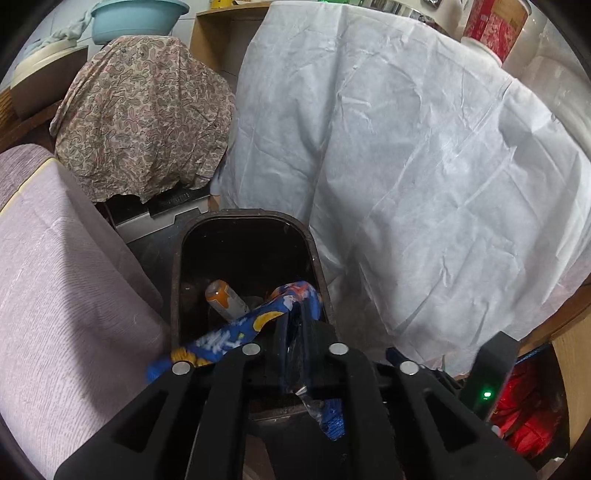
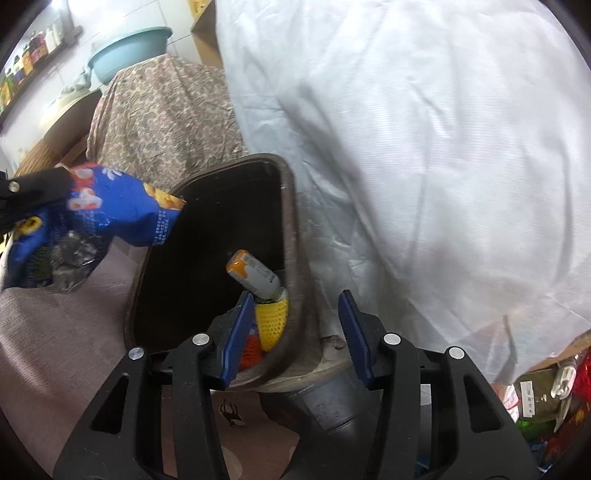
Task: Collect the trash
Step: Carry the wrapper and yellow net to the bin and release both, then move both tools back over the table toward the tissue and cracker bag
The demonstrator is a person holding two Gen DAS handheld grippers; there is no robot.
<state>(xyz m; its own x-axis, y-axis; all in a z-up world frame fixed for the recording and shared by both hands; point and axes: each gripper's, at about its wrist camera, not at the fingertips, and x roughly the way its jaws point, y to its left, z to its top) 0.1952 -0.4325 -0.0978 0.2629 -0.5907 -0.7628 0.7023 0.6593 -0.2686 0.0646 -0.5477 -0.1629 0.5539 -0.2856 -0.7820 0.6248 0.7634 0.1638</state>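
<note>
A dark brown trash bin (image 1: 317,258) stands open between a sofa and a white-draped table; it also shows in the right wrist view (image 2: 291,221). Inside lie an orange and white bottle (image 1: 225,301) (image 2: 253,273) and a yellow crocheted item (image 2: 273,321). My left gripper (image 1: 295,325) is shut on a blue snack bag (image 1: 229,332) and holds it over the bin's near edge. The right wrist view shows that bag (image 2: 110,210) at the bin's left rim. My right gripper (image 2: 295,325) is open and empty, its jaws straddling the bin's right rim.
A white cloth (image 1: 406,166) drapes the table on the right. A paisley cloth (image 1: 144,122) covers something behind the bin, with a teal basin (image 1: 136,18) above. A mauve sofa (image 1: 55,277) is at left. Red packaging (image 1: 524,413) sits low right.
</note>
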